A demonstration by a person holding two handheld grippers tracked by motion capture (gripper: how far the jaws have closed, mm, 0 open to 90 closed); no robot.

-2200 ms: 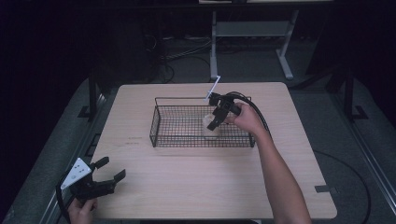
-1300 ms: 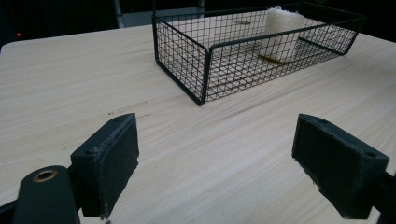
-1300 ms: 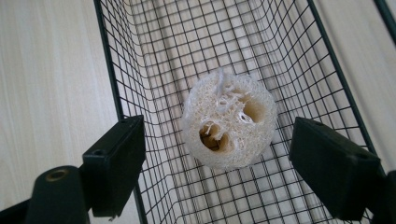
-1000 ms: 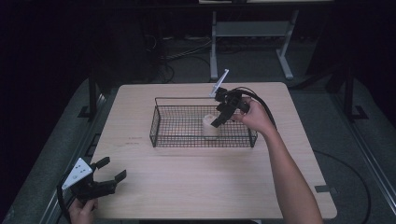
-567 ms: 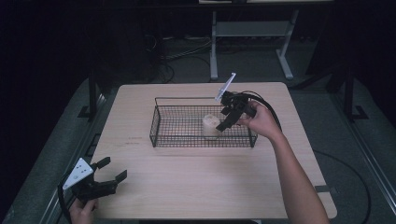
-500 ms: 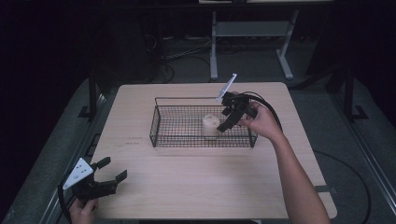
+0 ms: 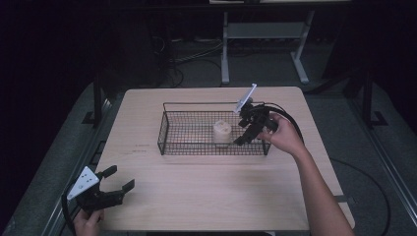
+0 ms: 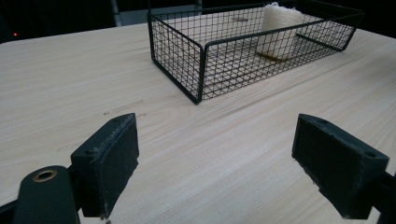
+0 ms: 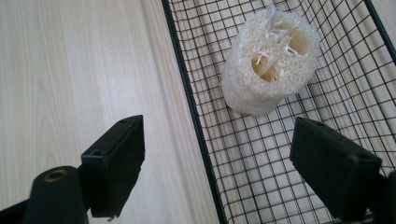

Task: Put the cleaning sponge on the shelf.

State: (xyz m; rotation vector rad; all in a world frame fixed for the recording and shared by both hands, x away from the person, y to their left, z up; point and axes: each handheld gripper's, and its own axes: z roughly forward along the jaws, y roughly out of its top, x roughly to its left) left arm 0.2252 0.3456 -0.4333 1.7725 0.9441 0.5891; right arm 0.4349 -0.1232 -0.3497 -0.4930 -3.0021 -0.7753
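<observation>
While the loofah [image 7: 222, 132] stands upright inside the wire basket [image 7: 164, 132], toward the basket's right end, the right tool [image 7: 244, 139] hangs just beside it at the basket's right end with its 2 jaws wide apart and nothing between them. In the right gripper view they straddle one basket wall, the loofah [image 9: 269, 63] beyond. Well clear of the basket, at the table's [image 7: 206, 187] near left corner, the left tool [image 7: 119, 180] also gapes, gripping nothing.

A pale loofah piece [image 9: 268, 63] stands upright inside the black wire basket [image 9: 196, 126].
</observation>
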